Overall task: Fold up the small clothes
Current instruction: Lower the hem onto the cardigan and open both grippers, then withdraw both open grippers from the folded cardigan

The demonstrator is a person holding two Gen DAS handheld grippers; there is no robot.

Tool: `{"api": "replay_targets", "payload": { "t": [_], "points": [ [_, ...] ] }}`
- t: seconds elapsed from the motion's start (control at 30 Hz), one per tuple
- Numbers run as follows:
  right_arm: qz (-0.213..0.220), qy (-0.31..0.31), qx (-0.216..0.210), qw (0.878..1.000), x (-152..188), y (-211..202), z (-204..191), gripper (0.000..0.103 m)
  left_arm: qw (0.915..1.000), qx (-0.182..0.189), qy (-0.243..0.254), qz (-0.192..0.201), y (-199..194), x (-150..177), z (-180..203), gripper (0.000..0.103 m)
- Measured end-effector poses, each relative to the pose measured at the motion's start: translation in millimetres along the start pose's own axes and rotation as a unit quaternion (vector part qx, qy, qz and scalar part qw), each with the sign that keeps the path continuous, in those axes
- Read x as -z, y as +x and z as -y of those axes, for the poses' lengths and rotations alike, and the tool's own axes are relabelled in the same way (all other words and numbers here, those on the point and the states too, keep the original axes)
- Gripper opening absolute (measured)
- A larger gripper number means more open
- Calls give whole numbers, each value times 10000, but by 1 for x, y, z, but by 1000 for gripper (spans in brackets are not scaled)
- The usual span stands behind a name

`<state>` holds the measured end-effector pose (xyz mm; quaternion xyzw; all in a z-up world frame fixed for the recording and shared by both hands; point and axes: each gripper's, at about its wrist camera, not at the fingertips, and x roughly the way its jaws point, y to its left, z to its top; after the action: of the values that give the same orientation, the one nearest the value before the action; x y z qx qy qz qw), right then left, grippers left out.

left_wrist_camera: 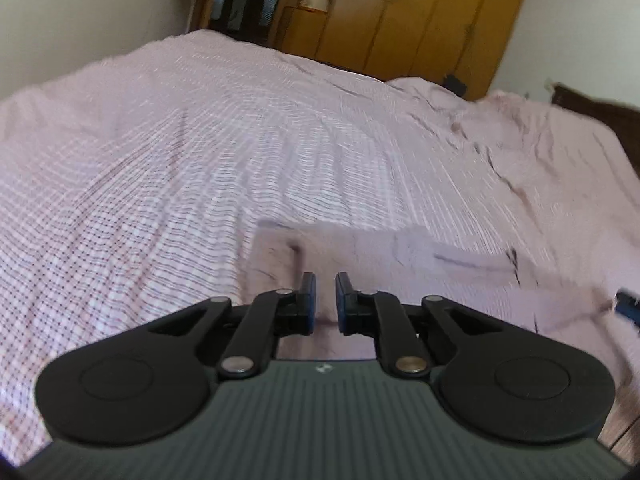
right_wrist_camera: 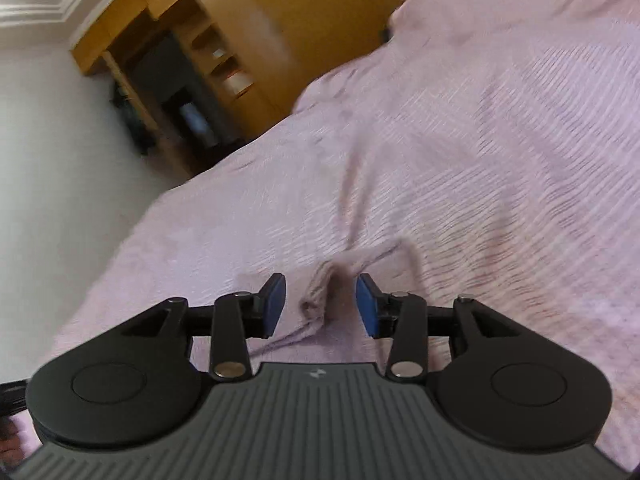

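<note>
A small mauve-pink garment lies flat on the pink checked bedspread, blurred by motion. My left gripper hovers over its near edge with a narrow gap between the blue pads, nothing held. In the right wrist view a raised fold of the same pink cloth stands between the fingers of my right gripper, which is open wide; the pads do not touch the fold. A blue-and-black part of the other gripper shows at the right edge of the left wrist view.
The bed fills both views, with creases toward its far right. A wooden wardrobe and open shelves stand beyond the bed. A white wall is on the left.
</note>
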<state>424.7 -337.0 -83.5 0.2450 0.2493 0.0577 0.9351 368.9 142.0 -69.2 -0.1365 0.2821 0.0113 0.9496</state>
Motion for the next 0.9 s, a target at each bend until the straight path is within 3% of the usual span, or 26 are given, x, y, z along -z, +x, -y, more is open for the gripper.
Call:
{"api": "replay_targets", "payload": {
  "t": [0.13,0.2,0.27,0.33,0.43,0.6,0.7,0.9],
  "points": [
    [-98,-497,-58,9987,16,-9,-23,47,9988,106,470,6,-4,14,33,16],
    [-206,-1067,24,9941,26,-7,-41,47,9947,472,865,-303,5,26,53,18],
    [-139,-1680,189,9855,35,-7,-59,47,9913,524,1106,-485,15,38,67,19],
    [-246,-1915,-250,9809,38,-5,-69,47,9880,519,1333,-587,25,44,77,19],
    [-659,-2076,-805,9727,44,10,-79,47,9886,508,1282,-606,37,39,79,18],
    [-1474,-2401,-549,9579,52,51,-97,47,9875,597,1244,-764,64,23,77,18],
    [-1514,-2409,-523,9572,48,70,-103,47,9878,687,1134,-815,79,11,74,18],
    [-1395,-2326,-516,9611,28,110,-117,47,9905,420,1174,-580,97,-15,74,18]
  ]
}}
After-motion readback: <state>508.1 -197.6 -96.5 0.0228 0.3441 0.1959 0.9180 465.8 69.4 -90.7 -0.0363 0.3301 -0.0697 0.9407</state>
